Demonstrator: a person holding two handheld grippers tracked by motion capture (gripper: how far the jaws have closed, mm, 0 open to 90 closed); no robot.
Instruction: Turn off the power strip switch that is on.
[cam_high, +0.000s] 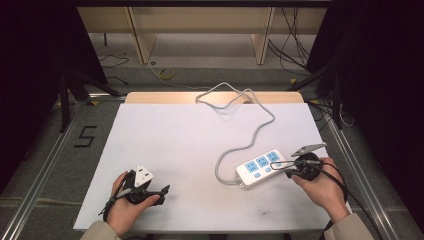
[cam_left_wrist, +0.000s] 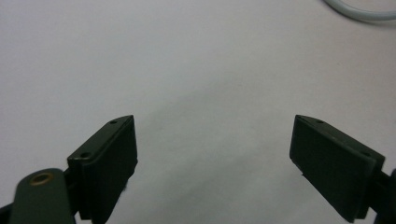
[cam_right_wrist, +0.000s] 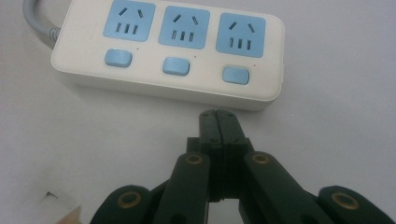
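Power strip (cam_high: 261, 167) lies on the white desk (cam_high: 175, 150), in the right half, near the front edge. Three blue sockets on top, a blue switch button beside each. Long axis in the high view runs from about 8 o'clock, where the grey cord (cam_high: 250, 137) enters, to about 2 o'clock, the free end. The cord loops away toward 12 o'clock and off the far edge of the desk.

Right claw (cam_high: 289, 169): clenched, nothing between the jaws. In the right gripper view the two jaws press flat together (cam_right_wrist: 217, 122), and the tip stands just short of the strip's (cam_right_wrist: 168, 51) near long side, apart from it, no contact that I can make out. From that tip the strip lies dead ahead at 12 o'clock, broadside on. The nearest switch button (cam_right_wrist: 235, 75) sits just past 12, toward 1 o'clock; the other two buttons fall off toward 11 and 10.

Left claw (cam_high: 156, 192): released, jaws wide, bare desk between them in the left gripper view (cam_left_wrist: 215, 158). It rests at the front left of the desk, well apart from the strip, which lies toward its 2 o'clock in the high view.

Judgement: the right hand is far nearer. A closed tip aimed at the button side suggests a press on a switch, a short push forward and down.
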